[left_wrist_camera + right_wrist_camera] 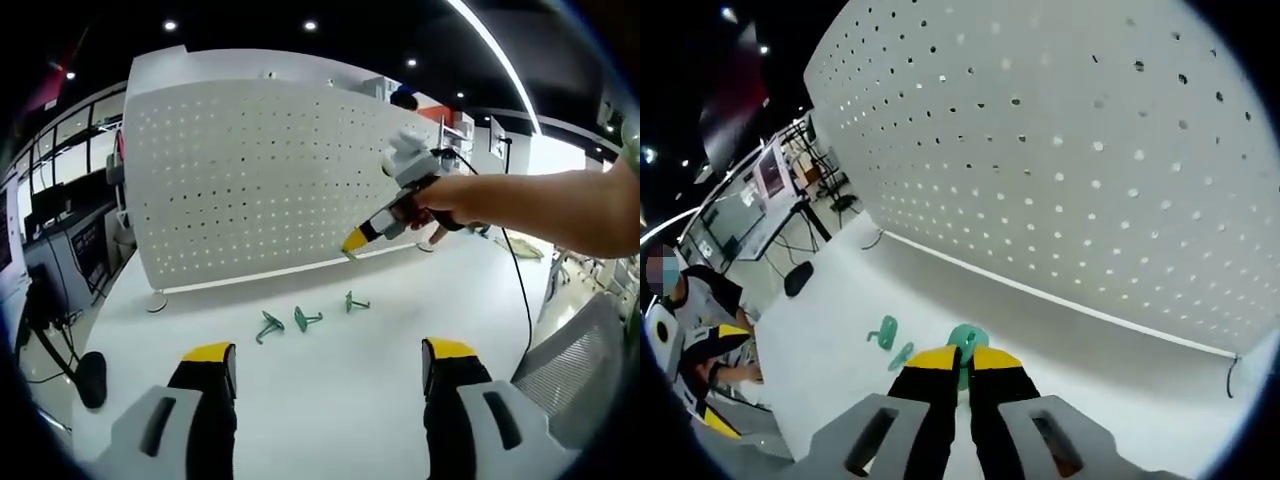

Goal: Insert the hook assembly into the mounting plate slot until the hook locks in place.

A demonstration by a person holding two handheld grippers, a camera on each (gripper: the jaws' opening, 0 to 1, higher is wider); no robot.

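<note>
On white table [330,390] — three green hooks [306,320], one pegboard [250,180] behind.

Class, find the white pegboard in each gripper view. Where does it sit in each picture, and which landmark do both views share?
Left gripper view: the pegboard stands upright in the upper left and centre, at the far side of the table.
Right gripper view: the pegboard is close up, covering the upper right.
Shared landmark: the green hooks lying on the table before the board.
</note>
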